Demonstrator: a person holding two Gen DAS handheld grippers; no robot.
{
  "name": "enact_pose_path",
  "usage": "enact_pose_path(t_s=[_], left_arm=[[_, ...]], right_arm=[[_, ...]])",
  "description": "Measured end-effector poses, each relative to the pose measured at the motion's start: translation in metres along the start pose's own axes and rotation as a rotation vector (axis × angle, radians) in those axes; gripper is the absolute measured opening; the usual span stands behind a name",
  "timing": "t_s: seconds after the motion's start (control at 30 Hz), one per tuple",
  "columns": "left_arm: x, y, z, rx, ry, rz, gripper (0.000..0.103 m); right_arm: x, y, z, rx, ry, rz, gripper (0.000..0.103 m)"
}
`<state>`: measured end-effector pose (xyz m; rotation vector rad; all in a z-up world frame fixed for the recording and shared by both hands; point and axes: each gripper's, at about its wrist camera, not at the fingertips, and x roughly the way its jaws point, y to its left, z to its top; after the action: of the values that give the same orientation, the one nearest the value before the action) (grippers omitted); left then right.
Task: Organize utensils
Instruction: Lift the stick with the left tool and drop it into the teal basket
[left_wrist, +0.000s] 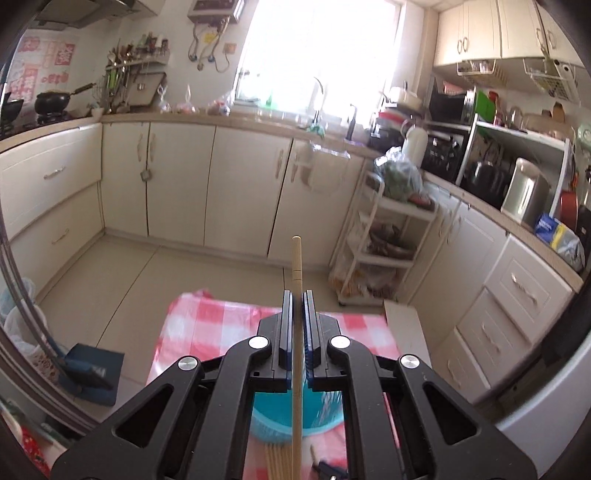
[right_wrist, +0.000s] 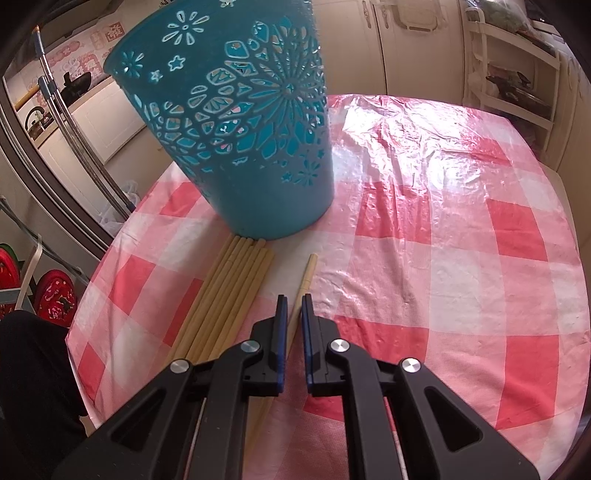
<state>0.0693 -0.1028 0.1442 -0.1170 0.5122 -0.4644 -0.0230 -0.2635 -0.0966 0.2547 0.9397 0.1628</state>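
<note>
L fingers (left_wrist: 297, 295) clamp chopstick (left_wrist: 296, 258) above teal basket (left_wrist: 273, 424); R fingers (right_wrist: 291, 300) pinch single chopstick (right_wrist: 307, 275).

We list what we cannot fully see. Left wrist view: the chopstick (left_wrist: 296, 280) runs off the bottom edge; the bin (left_wrist: 280, 421) lies mostly behind the left gripper (left_wrist: 297, 295), its rim hidden; the bundle (left_wrist: 275, 463) shows only its tips; a small dark item (left_wrist: 327, 469) at the bottom edge is unidentifiable. Right wrist view: the bin's (right_wrist: 240, 122) rim is cut by the top edge; the single chopstick (right_wrist: 304, 284) passes behind the right gripper (right_wrist: 291, 299); the bundle's (right_wrist: 225, 295) near ends are covered.
</note>
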Motion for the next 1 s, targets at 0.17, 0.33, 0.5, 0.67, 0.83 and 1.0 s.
enact_pose_path(t_s=[0.17,0.33,0.5,0.67,0.83,1.0], left_arm=[[0.033,-0.012,0.007,0.014,-0.095,0.065,0.005],[0.074,-0.007,-0.002,0.005,-0.076,0.112,0.005],[0.095,0.008,-0.027,-0.006,-0.033,0.139,0.005],[0.105,0.015,-0.048,0.034,0.037,0.149,0.005],[0.089,0.020,-0.062,0.079,0.096,0.167,0.025],[0.037,0.036,-0.064,0.083,0.028,0.225,0.077]], right_arm=[[0.000,-0.004,0.001,0.014,0.001,0.015,0.008],[0.000,-0.006,0.001,0.024,0.004,0.025,0.008],[0.000,-0.007,0.002,0.027,0.005,0.033,0.008],[0.000,-0.007,0.002,0.025,0.004,0.031,0.008],[0.000,-0.005,0.002,0.018,0.006,0.028,0.008],[-0.005,-0.004,-0.001,0.017,0.030,0.027,0.015]])
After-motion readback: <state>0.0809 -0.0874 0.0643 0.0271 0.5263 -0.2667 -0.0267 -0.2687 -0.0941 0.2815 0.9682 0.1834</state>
